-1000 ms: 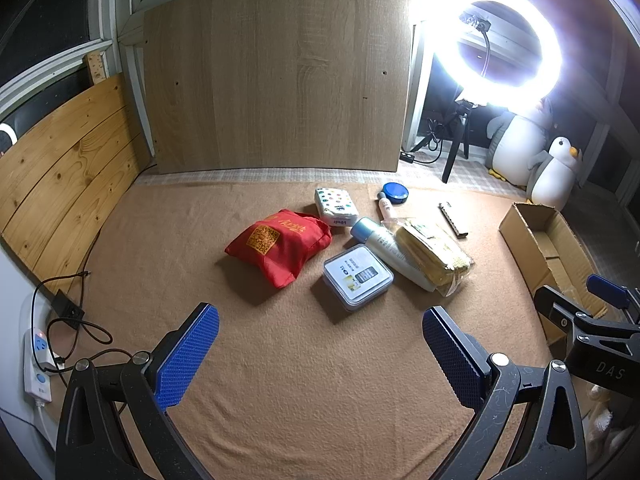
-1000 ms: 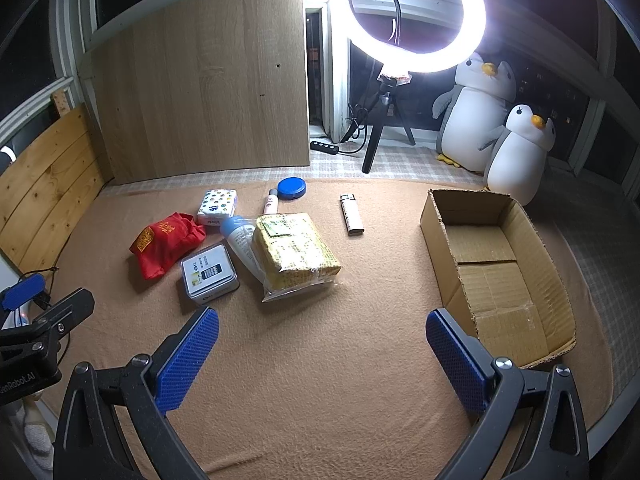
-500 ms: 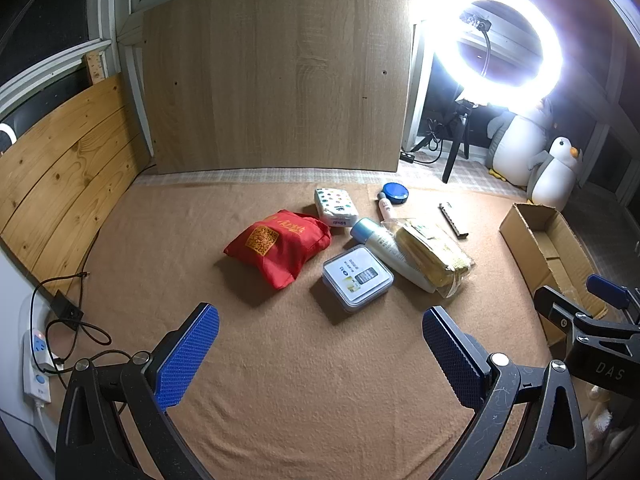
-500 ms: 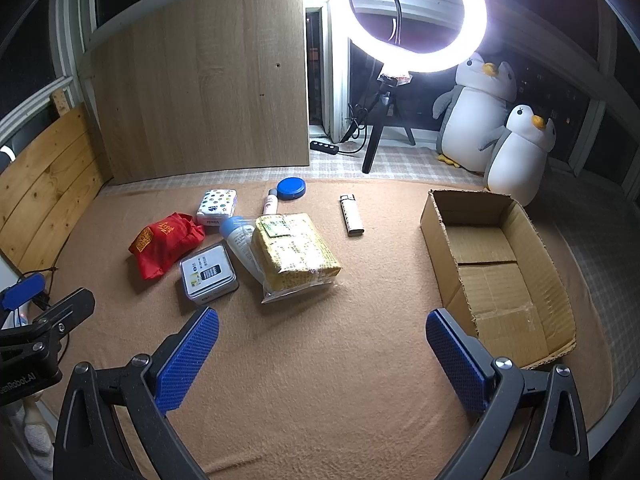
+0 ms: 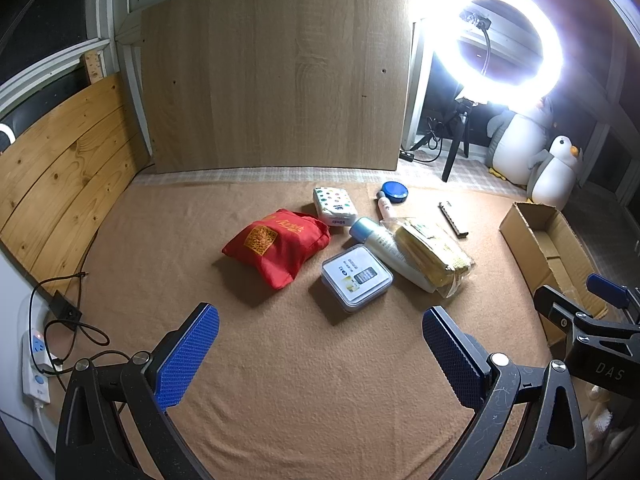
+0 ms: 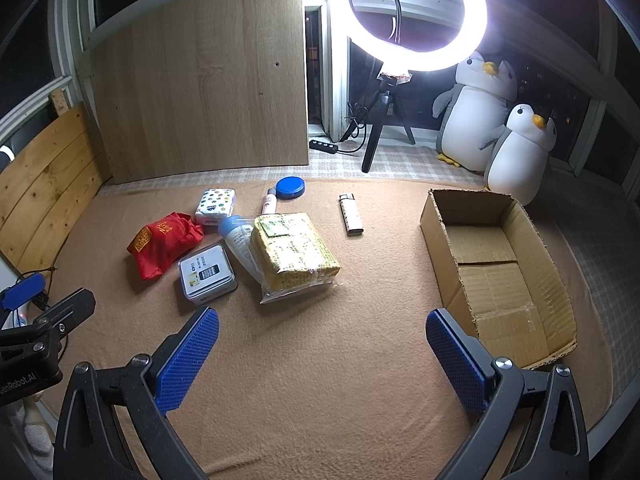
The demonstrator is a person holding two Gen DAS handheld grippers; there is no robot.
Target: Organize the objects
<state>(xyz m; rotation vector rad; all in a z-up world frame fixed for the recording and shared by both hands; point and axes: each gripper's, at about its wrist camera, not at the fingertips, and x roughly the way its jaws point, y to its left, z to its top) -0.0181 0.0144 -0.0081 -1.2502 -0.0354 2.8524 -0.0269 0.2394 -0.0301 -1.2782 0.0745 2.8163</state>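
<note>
Several items lie on the brown blanket: a red cloth bag [image 5: 276,246] [image 6: 164,242], a grey tin [image 5: 356,276] [image 6: 207,274], a white bottle with a blue cap [image 5: 384,248] [image 6: 238,240], a yellow packet in clear plastic [image 5: 434,254] [image 6: 294,254], a patterned tissue pack [image 5: 334,206] [image 6: 215,206], a small tube [image 6: 269,203], a blue round lid [image 5: 394,192] [image 6: 291,188] and a lighter [image 6: 351,219]. An open cardboard box [image 6: 500,272] [image 5: 548,240] stands at the right. My left gripper [image 5: 320,354] and right gripper [image 6: 322,356] are open and empty, near the front edge.
A wooden board [image 5: 276,76] leans at the back. A ring light on a tripod [image 6: 416,16] and two plush penguins [image 6: 520,152] stand behind the blanket. A power strip with cables [image 5: 36,364] lies at the left, beside wooden planks [image 5: 52,152].
</note>
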